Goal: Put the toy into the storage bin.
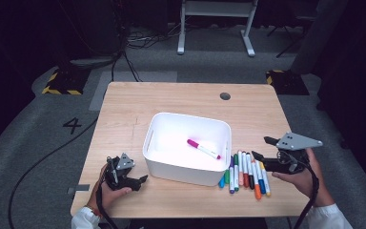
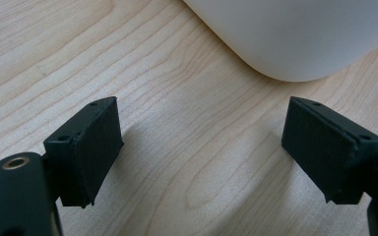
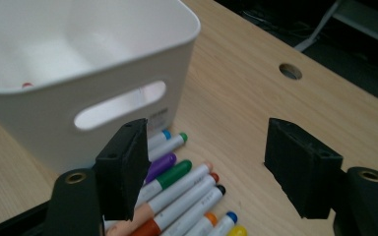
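White bin, pink marker lying inside

tongs: wide apart, nothing between | white bin: corner ahead

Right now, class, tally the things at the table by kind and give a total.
Markers: 11 (10 beside the bin, 1 pink marker inside)
White bin: 1
Grippers: 2, left gripper and right gripper
Total: 14
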### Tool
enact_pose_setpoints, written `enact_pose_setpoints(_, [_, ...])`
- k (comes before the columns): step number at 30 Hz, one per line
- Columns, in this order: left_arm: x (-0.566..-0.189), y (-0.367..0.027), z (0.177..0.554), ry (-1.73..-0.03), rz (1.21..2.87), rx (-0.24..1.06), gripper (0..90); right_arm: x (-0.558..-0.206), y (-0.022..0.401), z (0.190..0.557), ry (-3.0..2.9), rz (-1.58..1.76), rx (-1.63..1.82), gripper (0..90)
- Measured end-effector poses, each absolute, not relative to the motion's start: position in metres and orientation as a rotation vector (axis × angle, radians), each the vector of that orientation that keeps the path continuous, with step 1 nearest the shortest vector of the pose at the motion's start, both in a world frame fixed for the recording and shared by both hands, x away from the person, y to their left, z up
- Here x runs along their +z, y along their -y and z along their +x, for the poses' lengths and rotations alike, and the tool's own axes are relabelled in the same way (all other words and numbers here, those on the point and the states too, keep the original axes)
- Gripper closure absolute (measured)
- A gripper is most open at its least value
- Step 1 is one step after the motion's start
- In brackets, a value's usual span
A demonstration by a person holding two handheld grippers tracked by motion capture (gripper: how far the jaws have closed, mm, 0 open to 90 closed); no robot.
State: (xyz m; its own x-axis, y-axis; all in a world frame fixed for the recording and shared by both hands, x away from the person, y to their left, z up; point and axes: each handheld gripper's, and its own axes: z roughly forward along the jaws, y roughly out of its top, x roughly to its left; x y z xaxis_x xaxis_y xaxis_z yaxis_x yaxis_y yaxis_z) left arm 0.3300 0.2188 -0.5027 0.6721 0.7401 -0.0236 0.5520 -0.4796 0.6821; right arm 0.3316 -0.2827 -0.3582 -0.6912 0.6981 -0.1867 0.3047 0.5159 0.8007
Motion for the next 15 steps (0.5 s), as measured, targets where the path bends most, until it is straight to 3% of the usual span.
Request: enact_pose_setpoints(15, [-0.503, -0.219, 0.33, -0.991, 2.209, 0.359, 15.4, -0.45, 0.335, 0.342, -2.255, 1.132, 0.905, 38.3])
